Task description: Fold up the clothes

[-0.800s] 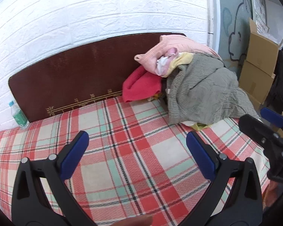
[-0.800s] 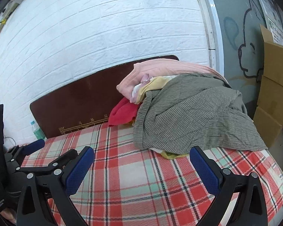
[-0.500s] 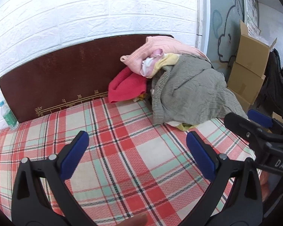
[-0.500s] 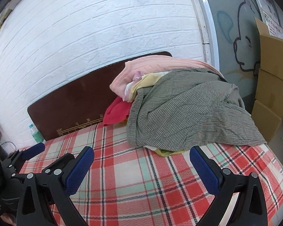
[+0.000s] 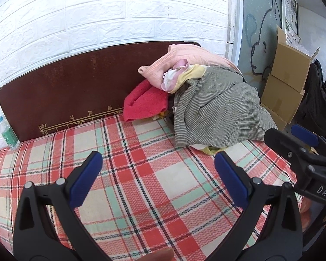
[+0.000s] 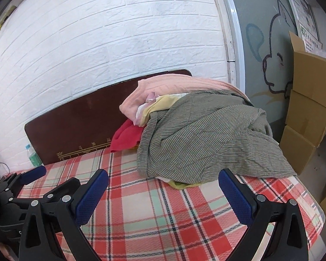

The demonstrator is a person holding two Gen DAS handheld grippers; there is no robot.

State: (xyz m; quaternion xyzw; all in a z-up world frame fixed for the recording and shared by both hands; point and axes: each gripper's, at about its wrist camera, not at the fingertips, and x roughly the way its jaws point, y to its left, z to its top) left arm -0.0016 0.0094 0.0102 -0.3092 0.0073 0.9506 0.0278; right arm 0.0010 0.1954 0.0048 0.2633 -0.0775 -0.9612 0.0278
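I hold both hand-held grippers, left [image 5: 155, 175] and right [image 6: 163, 192], wide open near the clothes pile [image 6: 206, 134], ready to grab.

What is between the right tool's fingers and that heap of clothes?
Only bare plaid bedcover, seen in the right wrist view. The open right gripper holds nothing, and the grey striped garment tops the heap just beyond.

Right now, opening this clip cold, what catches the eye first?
A heap of clothes at the bed's head end: a grey striped garment draped over a pink sweater, with a red knit poking out by the dark headboard. In front lies bare plaid bedding. Both grippers, left and right, are open above it, holding nothing.
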